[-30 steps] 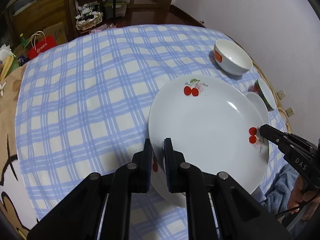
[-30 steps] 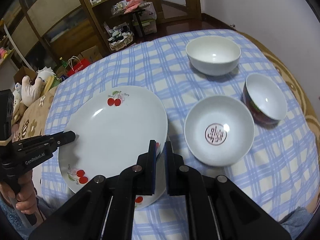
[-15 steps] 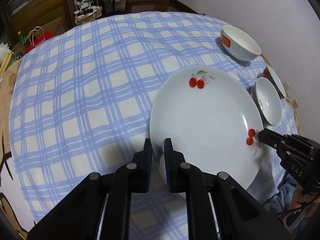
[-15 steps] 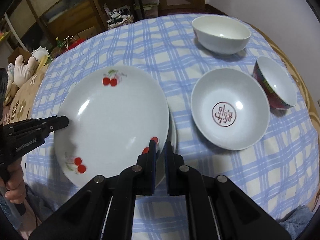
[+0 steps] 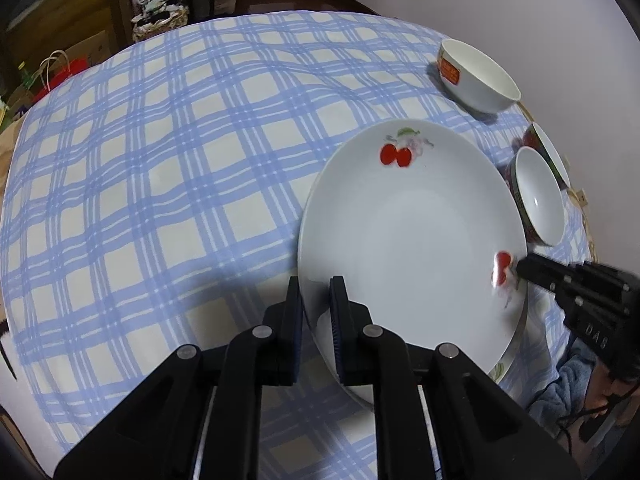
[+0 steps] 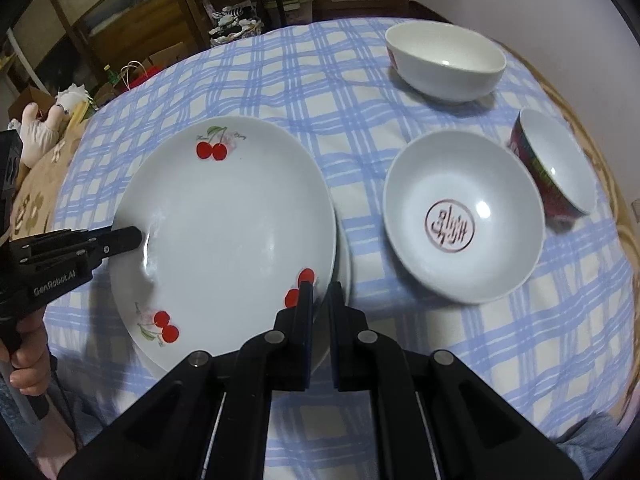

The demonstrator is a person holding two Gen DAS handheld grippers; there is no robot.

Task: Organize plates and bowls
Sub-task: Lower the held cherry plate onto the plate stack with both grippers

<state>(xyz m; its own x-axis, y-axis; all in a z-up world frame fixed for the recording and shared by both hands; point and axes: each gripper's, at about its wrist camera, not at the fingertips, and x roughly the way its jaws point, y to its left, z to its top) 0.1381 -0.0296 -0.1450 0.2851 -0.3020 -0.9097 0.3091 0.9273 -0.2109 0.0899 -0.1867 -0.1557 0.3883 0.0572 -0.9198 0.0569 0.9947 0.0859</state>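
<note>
Cherry plate pinched at opposite rims: left hand-held gripper on one edge, right hand-held gripper on the other, directly above a second plate on the bench; stamped bowl beside it.

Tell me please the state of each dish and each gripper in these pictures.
Cherry plate: held at two edges, over a second plate.
Second plate: on the cloth, mostly covered.
Left gripper: shut on the cherry plate.
Right gripper: shut on the cherry plate.
White bowl: upright, empty.
Wide bowl: upright, empty.
Red bowl: tilted, empty.
</note>
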